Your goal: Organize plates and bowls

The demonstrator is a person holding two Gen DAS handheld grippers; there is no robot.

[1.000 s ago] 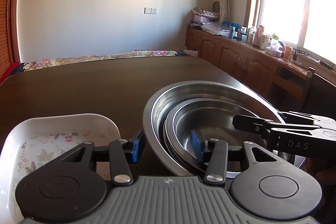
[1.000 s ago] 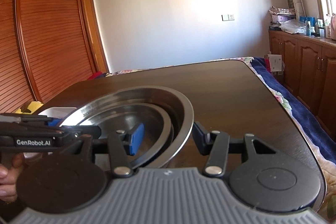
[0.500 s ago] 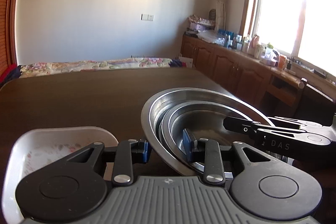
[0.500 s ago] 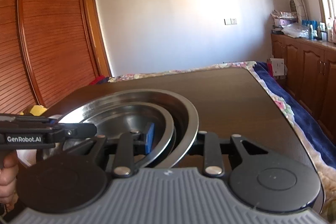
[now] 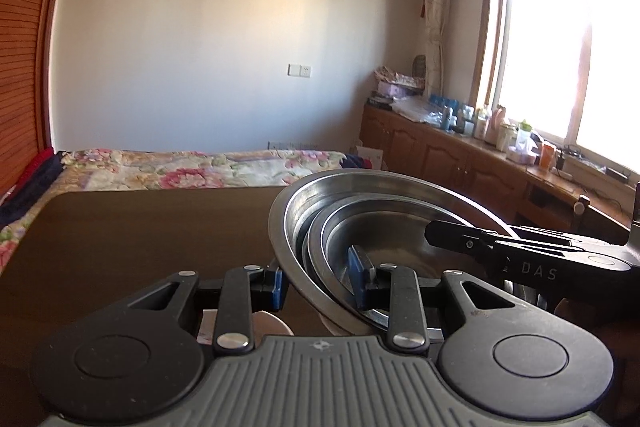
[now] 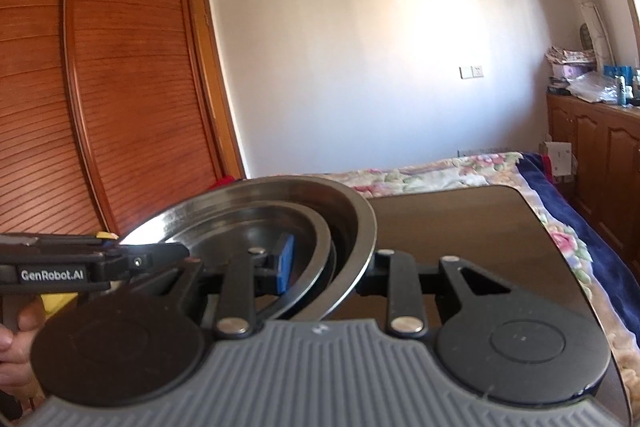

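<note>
**Nested bowls gripped from both sides — placing left to do**

In the left wrist view, we have our left gripper (image 5: 318, 281) narrowed on the near rim of the steel bowls (image 5: 384, 219): one blue pad sits outside the big bowl's wall, the other inside the stack. The smaller bowls already nest in the big one, so the sorting of these looks done. The stack appears to hang above the table (image 5: 140, 227), tilted toward us. A sliver of a white dish (image 5: 272, 323) shows below the fingers — we judge it not yet dealt with. The right gripper (image 5: 436, 233) reaches in from the right.

In the right wrist view, our right gripper (image 6: 328, 263) pinches the opposite rim of the bowls (image 6: 256, 211), also narrow. The left gripper (image 6: 176, 253) comes from the left. Setting the stack down remains, and we cannot tell where.
</note>
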